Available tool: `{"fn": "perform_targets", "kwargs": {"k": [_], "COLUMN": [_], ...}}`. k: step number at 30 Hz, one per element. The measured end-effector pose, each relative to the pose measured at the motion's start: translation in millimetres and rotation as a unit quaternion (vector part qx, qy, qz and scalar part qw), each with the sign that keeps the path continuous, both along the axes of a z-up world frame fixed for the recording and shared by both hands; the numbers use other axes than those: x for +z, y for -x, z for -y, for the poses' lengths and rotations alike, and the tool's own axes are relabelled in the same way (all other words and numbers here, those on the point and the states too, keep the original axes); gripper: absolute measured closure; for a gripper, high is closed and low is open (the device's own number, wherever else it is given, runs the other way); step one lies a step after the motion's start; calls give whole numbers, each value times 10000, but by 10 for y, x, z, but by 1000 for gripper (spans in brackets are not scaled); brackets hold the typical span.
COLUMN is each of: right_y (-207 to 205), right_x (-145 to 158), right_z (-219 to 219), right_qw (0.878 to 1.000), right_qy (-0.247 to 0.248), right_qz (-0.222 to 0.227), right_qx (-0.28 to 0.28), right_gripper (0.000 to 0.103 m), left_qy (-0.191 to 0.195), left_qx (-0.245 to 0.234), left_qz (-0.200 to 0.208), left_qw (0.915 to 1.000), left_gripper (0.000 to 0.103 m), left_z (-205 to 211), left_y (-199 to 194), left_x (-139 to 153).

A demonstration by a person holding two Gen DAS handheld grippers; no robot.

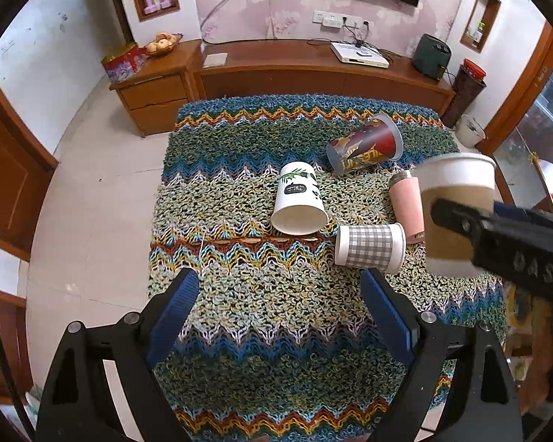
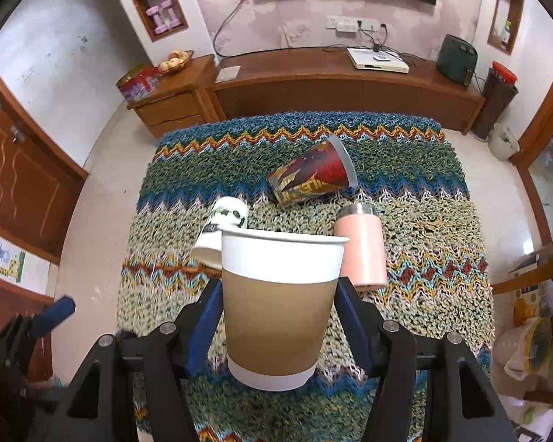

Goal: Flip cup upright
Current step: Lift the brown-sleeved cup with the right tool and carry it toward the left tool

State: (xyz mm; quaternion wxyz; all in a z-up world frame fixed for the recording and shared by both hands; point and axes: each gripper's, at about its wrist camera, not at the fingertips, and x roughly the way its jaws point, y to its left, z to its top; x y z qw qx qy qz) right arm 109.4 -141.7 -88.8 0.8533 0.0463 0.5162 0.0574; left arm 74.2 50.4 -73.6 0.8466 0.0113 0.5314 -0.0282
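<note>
1. Right gripper (image 2: 278,316): its blue ribbed pads (image 2: 206,316) are clamped on both sides of the brown-sleeved white paper cup (image 2: 278,305), right on the sleeve. Cup is rim-up, basically vertical, and in the air above the zigzag knitted cloth (image 2: 405,169), not touching it afaict.

2. Left gripper (image 1: 278,313): jaws spread wide w/ nothing between them, just hanging over the near part of the cloth.

3. Progress imo: the flip on that brown cup looks done, it's upright already. What's left is setting it down on its base and letting go. The woolly cloth is bumpy, so I'd guess it needs a flat, gentle landing or it'll tip.

4. Other cups on their sides, if they count too: white paper cup with leaf print (image 1: 299,199), mouth toward us; grey-and-white checked paper cup (image 1: 368,246) just beside it; red/blue printed tall plastic cup (image 1: 365,145) further back; pink metal tumbler (image 1: 407,202) lying close to the checked one. So plenty to go, prob.

5. Pose: right gripper comes in roughly level from the near right side, gripping mid-height. Left one points forward and down over the cloth, well apart from the cups.
</note>
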Motion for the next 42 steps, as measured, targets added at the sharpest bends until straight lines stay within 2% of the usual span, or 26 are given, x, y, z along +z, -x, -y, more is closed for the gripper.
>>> {"fn": "perform_targets", "kwargs": {"k": [4, 11, 21, 30, 35, 42], "right_y": [224, 500, 746, 758, 776, 773], "right_x": [-44, -351, -1153, -1588, -1706, -1710], "right_z": [62, 221, 357, 311, 251, 251], "right_qw": [9998, 9991, 9911, 9862, 9847, 9849], "right_qy": [74, -39, -387, -364, -331, -344], "right_qz": [79, -293, -1247, -1586, -1676, -1664], "right_qx": [183, 296, 255, 296, 333, 334], "right_gripper": [41, 41, 41, 41, 40, 37], "left_qy": [-35, -59, -42, -35, -32, -15], "left_qx": [180, 455, 725, 915, 971, 943], "left_qz": [9, -158, -495, -743, -813, -798], "left_qw": [9998, 9988, 9961, 9930, 9919, 9923], "left_gripper": [12, 12, 12, 12, 12, 12], "left_z": [48, 133, 204, 188, 188, 228], "left_y": [145, 389, 668, 824, 861, 865], "left_x": [-20, -171, -517, -753, -828, -842]}}
